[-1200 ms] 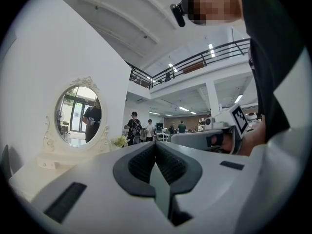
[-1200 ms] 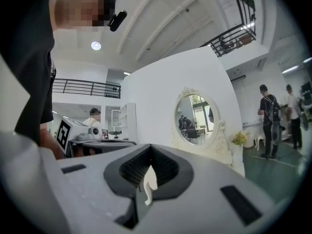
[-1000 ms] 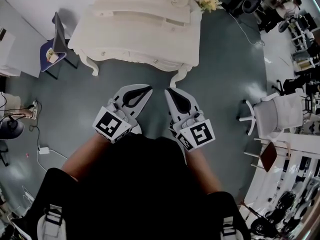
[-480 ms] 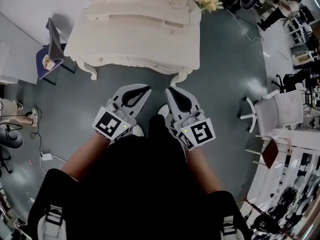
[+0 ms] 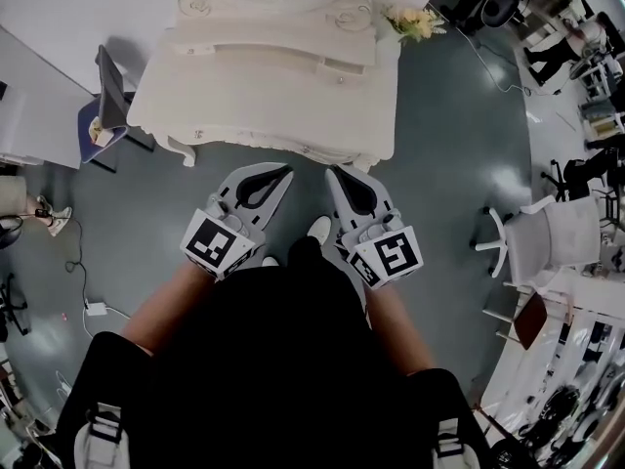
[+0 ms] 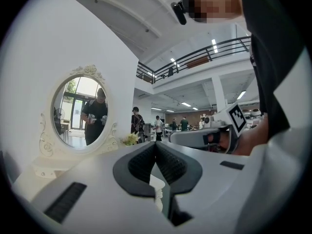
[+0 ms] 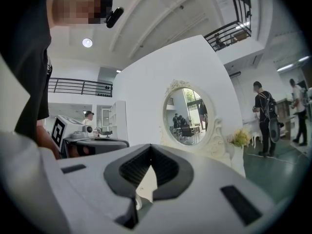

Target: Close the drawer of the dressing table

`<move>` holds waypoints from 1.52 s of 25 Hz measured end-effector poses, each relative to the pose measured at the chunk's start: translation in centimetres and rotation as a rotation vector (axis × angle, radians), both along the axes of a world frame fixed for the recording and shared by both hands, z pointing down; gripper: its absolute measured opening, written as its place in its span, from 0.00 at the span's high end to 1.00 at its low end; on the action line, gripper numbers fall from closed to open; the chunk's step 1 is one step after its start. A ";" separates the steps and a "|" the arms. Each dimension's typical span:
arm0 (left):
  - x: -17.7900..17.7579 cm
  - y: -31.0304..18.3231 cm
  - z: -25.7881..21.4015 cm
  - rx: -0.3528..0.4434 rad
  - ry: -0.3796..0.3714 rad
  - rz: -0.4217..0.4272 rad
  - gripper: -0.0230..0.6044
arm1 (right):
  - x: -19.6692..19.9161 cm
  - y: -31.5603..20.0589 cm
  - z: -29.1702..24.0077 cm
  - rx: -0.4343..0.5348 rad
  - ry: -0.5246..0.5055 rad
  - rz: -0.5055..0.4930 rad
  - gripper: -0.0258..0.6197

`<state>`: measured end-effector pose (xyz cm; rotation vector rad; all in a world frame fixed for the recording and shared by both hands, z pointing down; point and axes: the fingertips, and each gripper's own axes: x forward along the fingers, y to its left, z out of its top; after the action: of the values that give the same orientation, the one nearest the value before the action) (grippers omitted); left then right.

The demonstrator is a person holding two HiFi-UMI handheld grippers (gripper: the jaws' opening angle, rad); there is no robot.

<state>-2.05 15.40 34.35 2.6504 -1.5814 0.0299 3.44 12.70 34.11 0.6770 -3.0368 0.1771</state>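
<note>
Both white-and-black tools, left (image 5: 284,175) and right (image 5: 334,174), are held clenched on nothing. Since a second ago they've been brought nearer the cream carved wooden dressing table (image 5: 264,101), tips now just short of its front edge. The knobbed drawer front (image 5: 252,142) along that edge isn't touched yet, so it's still the approach.

Both grippers are held out level in front of the torso, side by side and slightly apart, tips angled a little toward each other. The left gripper (image 5: 284,171) has its jaws together with nothing between them — so does the right gripper (image 5: 333,172). The bare left forearm (image 5: 161,306) and right forearm (image 5: 395,322) run back beside the body.
</note>
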 end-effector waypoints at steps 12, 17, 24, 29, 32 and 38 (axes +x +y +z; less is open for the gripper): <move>0.9 -9.0 0.0 -0.016 -0.022 -0.017 0.97 | 0.8 -8.8 -0.2 -0.010 0.004 -0.034 0.96; 1.6 -12.0 -0.5 -0.026 -0.027 -0.042 0.97 | 1.5 -11.8 -0.4 -0.006 0.001 -0.053 0.96; 3.3 -15.4 0.2 -0.035 -0.036 -0.064 0.97 | 3.1 -15.2 0.3 0.000 0.008 -0.080 0.96; 4.2 -16.9 0.9 -0.045 -0.046 -0.064 0.97 | 3.2 -16.2 0.8 0.025 0.032 -0.102 0.96; 4.5 -17.9 1.0 -0.044 -0.054 -0.054 0.97 | 3.4 -17.3 1.2 0.007 0.028 -0.094 0.96; 3.0 -20.9 1.3 -0.066 -0.043 -0.063 0.97 | 2.3 -20.2 1.7 0.001 0.045 -0.082 0.96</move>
<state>0.97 -5.47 35.63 2.5656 -1.6457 0.1349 5.77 -7.50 35.84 0.5469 -3.0151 0.1569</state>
